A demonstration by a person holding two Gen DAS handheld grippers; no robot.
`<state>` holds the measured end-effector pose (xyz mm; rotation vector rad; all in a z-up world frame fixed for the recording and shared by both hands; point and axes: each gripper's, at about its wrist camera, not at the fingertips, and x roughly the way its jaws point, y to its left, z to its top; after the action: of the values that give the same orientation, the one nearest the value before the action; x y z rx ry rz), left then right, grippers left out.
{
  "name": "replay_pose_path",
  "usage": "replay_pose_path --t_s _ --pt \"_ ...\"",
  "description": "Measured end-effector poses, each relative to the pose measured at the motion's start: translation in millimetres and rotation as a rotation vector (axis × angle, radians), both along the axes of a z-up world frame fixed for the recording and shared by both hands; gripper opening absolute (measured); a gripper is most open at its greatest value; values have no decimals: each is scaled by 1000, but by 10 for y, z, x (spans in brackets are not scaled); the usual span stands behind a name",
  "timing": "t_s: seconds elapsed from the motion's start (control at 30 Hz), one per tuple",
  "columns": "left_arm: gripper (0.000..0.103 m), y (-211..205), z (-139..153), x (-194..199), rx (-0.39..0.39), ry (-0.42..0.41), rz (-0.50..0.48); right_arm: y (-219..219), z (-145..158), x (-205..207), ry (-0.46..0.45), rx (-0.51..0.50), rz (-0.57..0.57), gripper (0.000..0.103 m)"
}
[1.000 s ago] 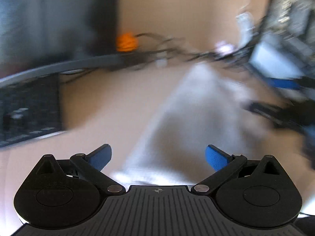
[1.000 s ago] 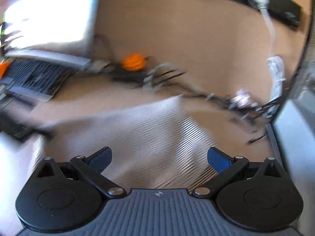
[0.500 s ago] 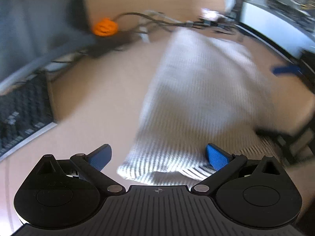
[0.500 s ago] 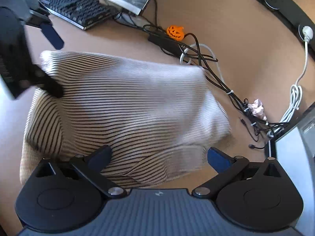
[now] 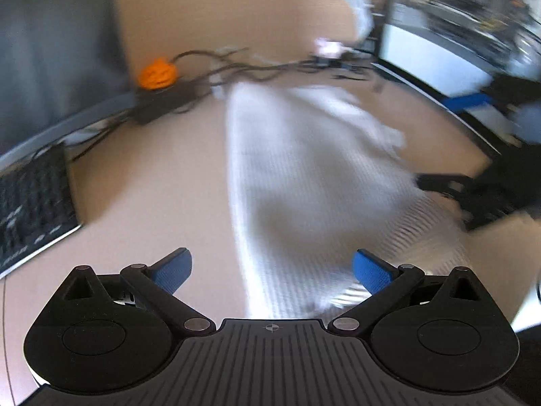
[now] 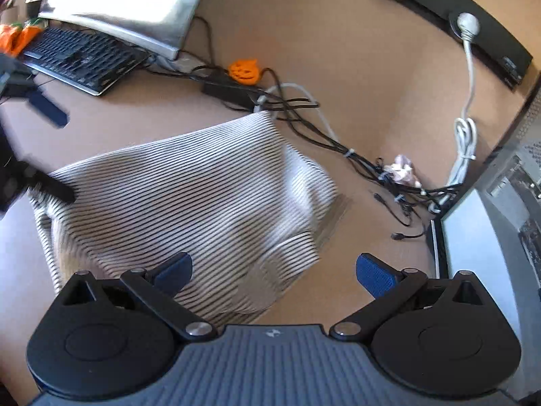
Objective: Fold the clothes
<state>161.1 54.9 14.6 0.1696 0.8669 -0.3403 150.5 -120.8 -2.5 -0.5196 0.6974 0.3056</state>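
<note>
While both grippers, left & right, gape empty, striped garment lies w/ far corner touching cables.

The striped top is soft knitted cloth with thin dark lines. The counter under it looks smooth, matt and brown. The pumpkin beyond the top looks like shiny orange plastic. The right gripper is matt black plastic with rough blue pads and shiny metal pins.

Striped garment motion-blurred, left view
</note>
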Motion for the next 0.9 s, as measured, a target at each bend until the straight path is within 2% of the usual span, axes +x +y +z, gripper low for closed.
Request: replay_pose_path --t_s 0.07,0.13,0.23,0.33,0.5,0.53,0.6,0.7,0.77,0.9 --pt "103 62 26 39 -30 7 14 76 -178 -71 28 -58 27 103" --pt "103 96 63 66 -47 7 8 96 -281 -195 -24 -91 33 103" --pt "103 59 55 109 -1 -6 -1 73 -220 -199 -24 -86 28 103" --pt "103 9 -9 161 39 6 -9 32 -82 -208 -41 -42 19 103" --pt "103 -17 -126 169 50 39 -21 39 41 -210 -37 72 9 103" --pt "103 -5 -136 169 46 45 -21 51 37 -207 -29 85 9 103" --pt "103 17 -155 170 39 57 -22 125 -129 -207 18 31 30 103" --pt "103 51 -183 171 27 75 -23 222 -130 -229 57 40 84 103" --pt "103 145 -143 205 -17 101 -26 286 -130 -244 83 46 120 103" --pt "103 309 -73 180 -36 96 2 415 -131 -273 136 57 193 103"
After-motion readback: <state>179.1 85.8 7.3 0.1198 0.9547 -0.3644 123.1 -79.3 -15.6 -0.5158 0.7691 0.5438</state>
